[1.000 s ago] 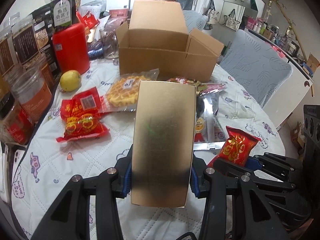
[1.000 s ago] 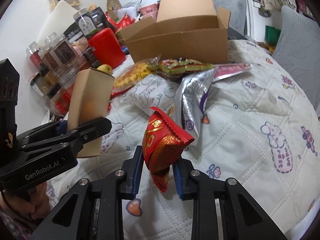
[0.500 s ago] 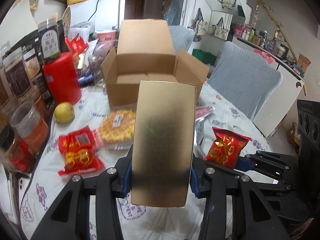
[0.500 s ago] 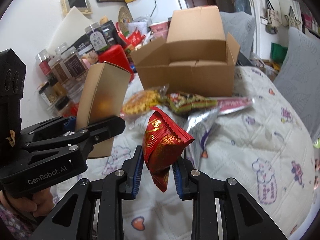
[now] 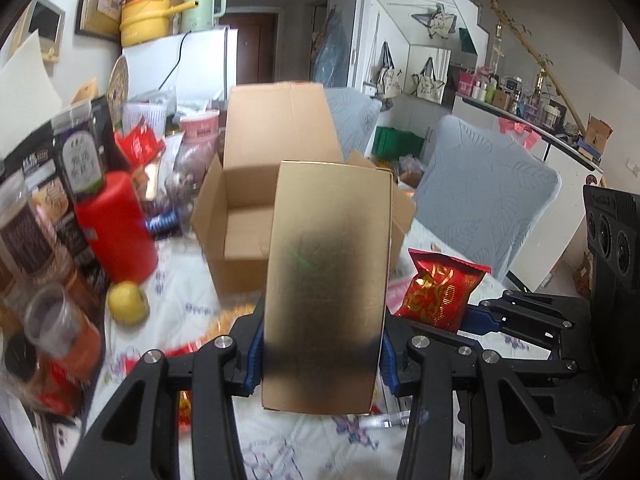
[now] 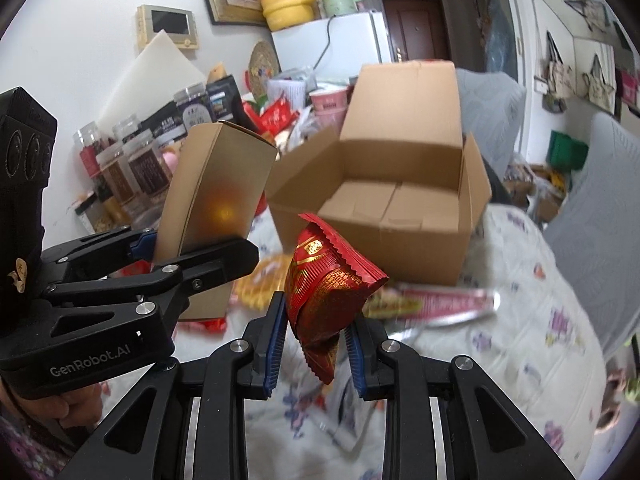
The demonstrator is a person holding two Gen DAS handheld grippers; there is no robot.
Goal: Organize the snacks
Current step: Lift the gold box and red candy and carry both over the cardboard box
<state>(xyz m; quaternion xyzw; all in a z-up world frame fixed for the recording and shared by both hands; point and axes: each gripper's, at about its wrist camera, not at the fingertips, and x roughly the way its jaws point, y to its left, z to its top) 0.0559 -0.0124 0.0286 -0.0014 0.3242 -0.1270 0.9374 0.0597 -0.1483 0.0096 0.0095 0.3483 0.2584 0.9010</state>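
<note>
Left wrist view: a tabletop (image 5: 280, 452) under a white quilted cloth with small prints fills the lower scene, crowded along its left side. On it, toward the back, stands an open cardboard box (image 5: 240, 220), its flaps spread and its far flap upright; the inside looks bare as far as can be seen. A grey-covered chair (image 5: 480, 208) stands beyond the table's right edge. Left of the box are a red canister (image 5: 116, 228), tall clear jars with dark labels (image 5: 24, 236) and a yellow round fruit (image 5: 126, 302) just in front of the canister.

The left gripper (image 5: 322, 354) has its jaws clenched on a gold carton (image 5: 328, 288), held upright off the cloth, in front of the cardboard box and hiding its right half and the snacks below. In the right wrist view the carton (image 6: 216, 204) sits left of the box (image 6: 384, 216), clear of it.

The right gripper (image 6: 316, 350) grasps a red foil snack packet (image 6: 326, 288) by its lower part, the packet raised above the cloth in front of the box's near wall. Below and beyond it, blurred wrapped snacks (image 6: 432, 300) lie loose on the cloth, between the grippers and the box. Small red packets (image 5: 188, 396) show below the left gripper.
</note>
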